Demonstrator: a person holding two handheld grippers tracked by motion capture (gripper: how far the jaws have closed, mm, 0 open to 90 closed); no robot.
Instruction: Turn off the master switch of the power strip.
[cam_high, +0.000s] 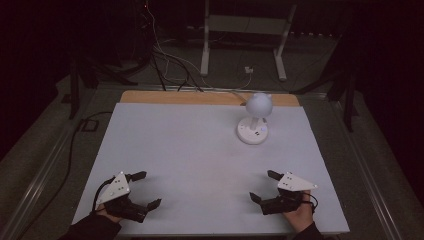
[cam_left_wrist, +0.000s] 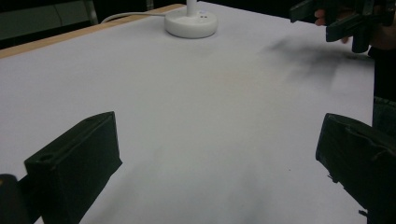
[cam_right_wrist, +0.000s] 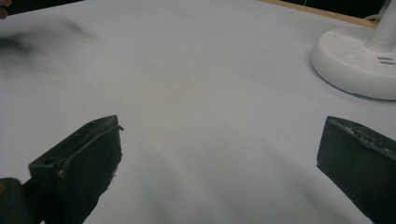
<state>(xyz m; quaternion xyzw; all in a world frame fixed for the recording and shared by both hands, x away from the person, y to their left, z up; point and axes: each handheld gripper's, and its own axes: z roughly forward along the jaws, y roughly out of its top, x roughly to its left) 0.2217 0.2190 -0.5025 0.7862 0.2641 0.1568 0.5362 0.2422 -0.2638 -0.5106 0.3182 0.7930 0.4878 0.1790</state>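
- Table (cam_high: 165, 150): we see a pale sheet covering the top, with a wooden strip exposed at the far edge. All places below are given relative to the lamp.
- Lamp (cam_high: 254, 120): a small white desk lamp with a round head on a short stem and a disc base (cam_left_wrist: 191, 23). It stands upright near the far right part of the sheet, its cord running off behind it. Nothing touches it.
- Right gripper (cam_high: 264, 186): it is held at the near edge, well in front of the lamp and slightly to its right. Its jaws stand wide apart and hold nothing. In the right gripper view the lamp base (cam_right_wrist: 355, 65) lies ahead and to one side.
- Left gripper (cam_high: 146, 189): it is held at the near edge, well in front of the lamp and far to its left. Its jaws stand wide apart, empty.
- Progress: we judge the work not yet begun. The approach, contact and any handling of the lamp all remain.
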